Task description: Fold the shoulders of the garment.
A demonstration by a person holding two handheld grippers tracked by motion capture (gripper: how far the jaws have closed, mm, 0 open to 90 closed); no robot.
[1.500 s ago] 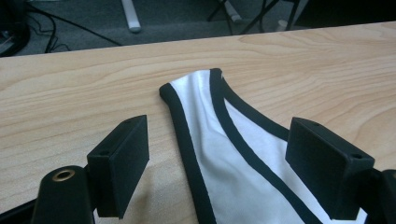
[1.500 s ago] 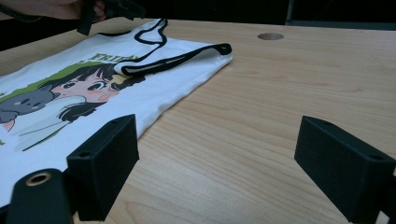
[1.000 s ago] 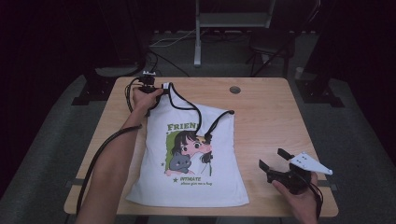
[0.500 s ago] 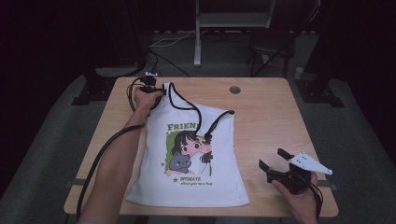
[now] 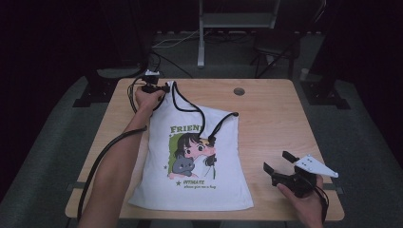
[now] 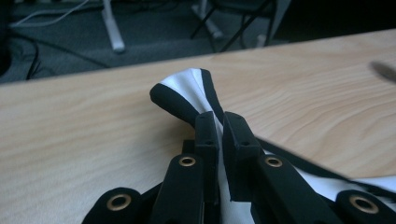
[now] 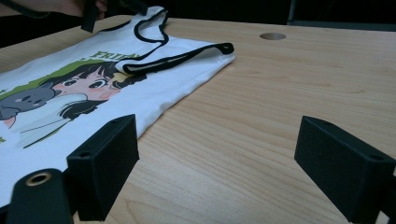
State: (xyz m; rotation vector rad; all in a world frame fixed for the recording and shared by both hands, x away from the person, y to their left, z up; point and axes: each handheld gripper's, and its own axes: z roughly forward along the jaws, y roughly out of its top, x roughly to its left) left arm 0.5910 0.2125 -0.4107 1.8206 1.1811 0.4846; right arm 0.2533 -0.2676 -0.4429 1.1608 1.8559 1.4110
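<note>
- The light wooden table (image 5: 275,118) with rounded corners carries everything; a small round hole (image 5: 239,91) sits near its far edge.
- The white sleeveless top with black trim and a cartoon print of a girl and a grey cat (image 5: 190,166) lies flat on the table's left half, hem towards the person, green lettering across the chest.
- Its right shoulder strap (image 5: 223,121) is folded down over the chest, while the left shoulder strap (image 6: 184,91) reaches to the far left corner of the table.
- The person's left forearm (image 5: 114,166) stretches along the top's left edge to that corner.
- The right gripper (image 5: 280,164) rests near the table's front right corner, well apart from the top; its jaws stand wide apart with bare wood between them.
- The left gripper (image 6: 219,126) has just been closing its jaws, and they now pinch the left shoulder strap, whose black-edged white loop sticks out just beyond the tips, resting on the wood.
</note>
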